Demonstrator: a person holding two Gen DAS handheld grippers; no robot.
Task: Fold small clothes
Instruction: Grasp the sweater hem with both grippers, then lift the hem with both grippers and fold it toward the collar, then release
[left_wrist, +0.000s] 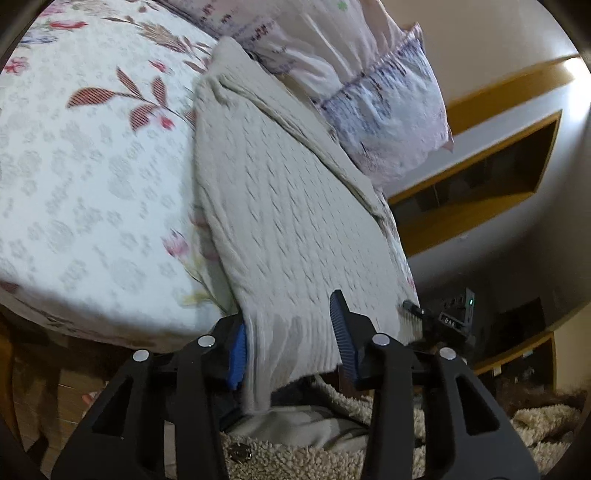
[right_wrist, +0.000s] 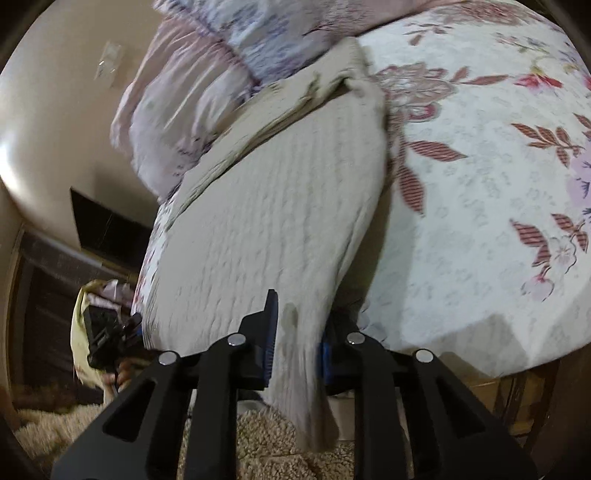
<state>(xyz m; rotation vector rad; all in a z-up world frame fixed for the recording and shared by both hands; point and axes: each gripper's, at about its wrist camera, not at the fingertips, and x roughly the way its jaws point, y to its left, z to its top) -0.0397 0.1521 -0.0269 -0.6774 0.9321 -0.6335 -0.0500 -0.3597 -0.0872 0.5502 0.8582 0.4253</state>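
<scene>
Between each gripper's jaws hangs a near corner of the knit garment (left_wrist: 288, 206), the rest stretched ahead on the bed (left_wrist: 85, 192). The right gripper (right_wrist: 295, 339) clamps it; the left gripper (left_wrist: 291, 343) looks loosely closed, contact unclear. Grasping step; next, lift both corners evenly forward.

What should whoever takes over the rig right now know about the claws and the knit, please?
Left claw: hem of the cream knit between its fingers, left pad on the cloth, right pad apart; grip not firm.
Right claw: pinched shut on the other hem corner.
The knit lies spread on the bed, far end at the pillows, near hem hanging over the bed's edge.
Done: both near corners picked up. Left: no fold visible yet; secure the left grip, then fold.
</scene>
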